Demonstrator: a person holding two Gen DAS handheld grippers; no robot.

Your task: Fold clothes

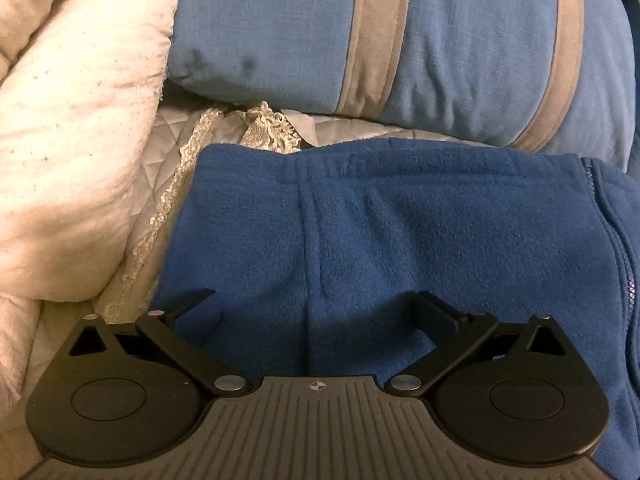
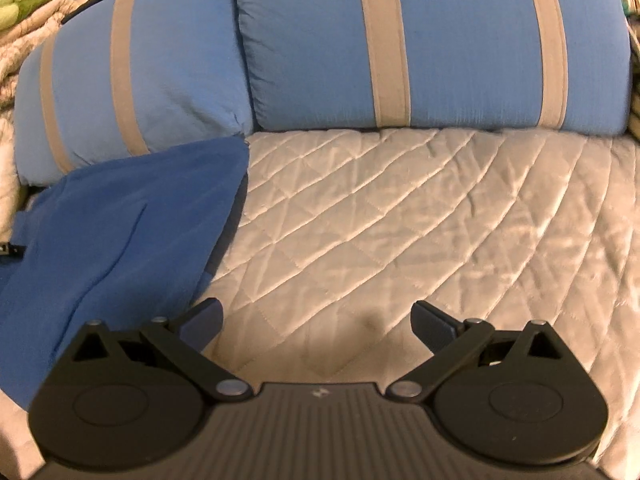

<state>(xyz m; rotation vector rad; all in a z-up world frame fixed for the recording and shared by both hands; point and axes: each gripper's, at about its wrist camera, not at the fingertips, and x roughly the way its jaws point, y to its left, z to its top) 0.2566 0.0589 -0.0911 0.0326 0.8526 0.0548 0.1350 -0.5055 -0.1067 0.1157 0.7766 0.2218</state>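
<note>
My left gripper (image 1: 316, 312) hangs low over the blue fleece jacket (image 1: 360, 232), jaws spread wide and holding nothing, the fleece filling the gap between my fingers. The jacket lies on the quilted bedspread (image 2: 400, 220), its far hem close to the bed's head edge, just short of the striped pillows (image 2: 460, 40). It reads as a fairly compact slab: a straight hem across the far side, a seam running toward me down the middle, and a zipper (image 1: 624, 248) curving along its right side where a second layer seems to overlap. That could be a garment already doubled over or one lying partway through its folds; I cannot tell which.

My right gripper (image 2: 318, 316) is also spread and empty, poised over bare bedspread with the jacket's right edge just beside my left finger, a good place, I judge, to reach that edge.

The fleece is thick, napped and matte, likely to grip itself and hold a crease softly. The bedspread is pale, satiny, stitched in diamonds, with a lace trim (image 1: 168, 208) at the jacket's left. A crumpled cream comforter (image 1: 72, 140) bulks beyond.
</note>
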